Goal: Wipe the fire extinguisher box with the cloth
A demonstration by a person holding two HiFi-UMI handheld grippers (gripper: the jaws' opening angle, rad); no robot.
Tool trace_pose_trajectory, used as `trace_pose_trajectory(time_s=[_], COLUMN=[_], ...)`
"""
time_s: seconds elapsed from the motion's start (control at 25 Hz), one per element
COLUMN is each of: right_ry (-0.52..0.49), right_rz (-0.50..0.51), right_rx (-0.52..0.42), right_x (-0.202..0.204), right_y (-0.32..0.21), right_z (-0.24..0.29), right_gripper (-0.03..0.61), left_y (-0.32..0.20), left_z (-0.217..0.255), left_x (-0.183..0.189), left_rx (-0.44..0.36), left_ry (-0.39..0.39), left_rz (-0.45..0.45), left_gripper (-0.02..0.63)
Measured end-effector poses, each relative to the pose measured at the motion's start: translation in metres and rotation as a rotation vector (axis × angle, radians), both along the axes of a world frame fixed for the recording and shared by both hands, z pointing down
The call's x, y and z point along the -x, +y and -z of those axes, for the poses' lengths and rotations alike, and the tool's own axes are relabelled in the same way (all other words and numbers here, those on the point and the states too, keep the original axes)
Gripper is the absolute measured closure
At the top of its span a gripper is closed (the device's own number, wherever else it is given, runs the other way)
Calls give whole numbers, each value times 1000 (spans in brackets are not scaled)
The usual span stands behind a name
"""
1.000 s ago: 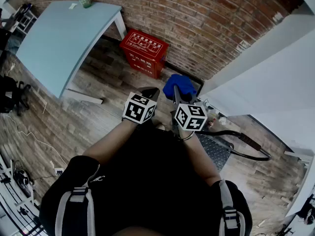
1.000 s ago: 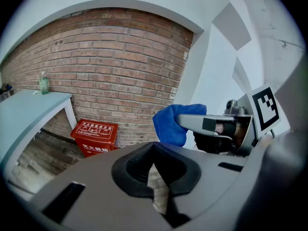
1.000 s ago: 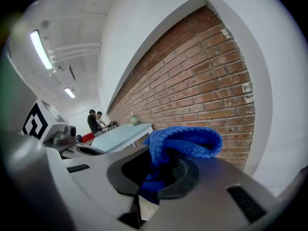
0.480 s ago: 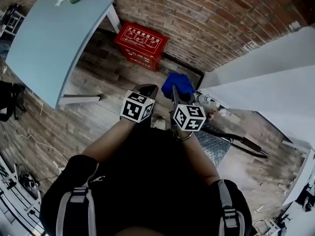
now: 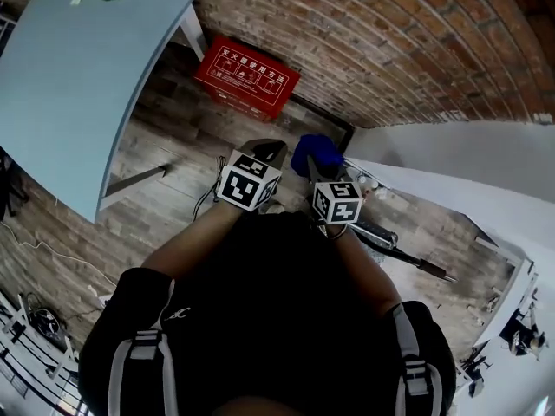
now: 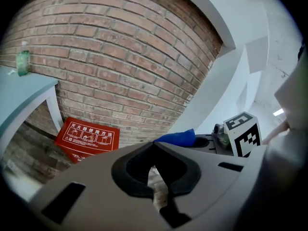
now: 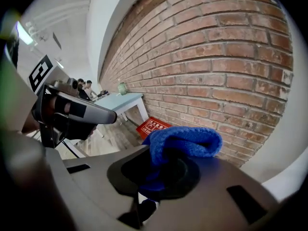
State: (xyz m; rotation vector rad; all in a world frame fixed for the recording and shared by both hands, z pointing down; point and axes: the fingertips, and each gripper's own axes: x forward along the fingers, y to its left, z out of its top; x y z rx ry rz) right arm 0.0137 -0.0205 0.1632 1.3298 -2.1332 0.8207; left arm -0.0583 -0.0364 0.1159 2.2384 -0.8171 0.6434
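Right gripper view alone: cloth (image 7: 185, 141) pinched in right tongs (image 7: 161, 172); left tongs (image 6: 156, 165) closed, empty

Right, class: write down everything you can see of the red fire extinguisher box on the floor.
The fire extinguisher box is a low red rectangular case, seemingly metal or plastic. Its top bears a white-framed panel of white characters and pictograms. It stands on the wood-look floor at the foot of the brick wall, beside the pale blue table. Nothing touches it; the blue cloth, held in the right gripper, is apart from it.
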Motion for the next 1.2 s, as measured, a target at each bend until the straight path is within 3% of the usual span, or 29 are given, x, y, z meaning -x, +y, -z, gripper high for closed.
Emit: trace_pose_trajectory(time_s=[0.12, 0.28, 0.56, 0.88, 1.2], right_ry=[73, 73, 162, 324, 528], right_rz=[21, 56, 246, 609, 810], right_rx=[-39, -35, -26, 32, 61], right_x=[7, 9, -13, -51, -56], right_y=[-30, -51, -84, -124, -205], right_z=[8, 6, -19, -130, -254], right_gripper=[532, 532, 532, 532, 532], left_y=[-24, -49, -69, -45, -39], left_z=[-2, -6, -32, -106, -149], left_x=[19, 29, 20, -10, -9], left_rx=[5, 2, 35, 168, 195], left_ry=[-13, -37, -66, -70, -118], left_rz=[34, 97, 186, 380, 509], left_gripper=[617, 617, 617, 615, 615])
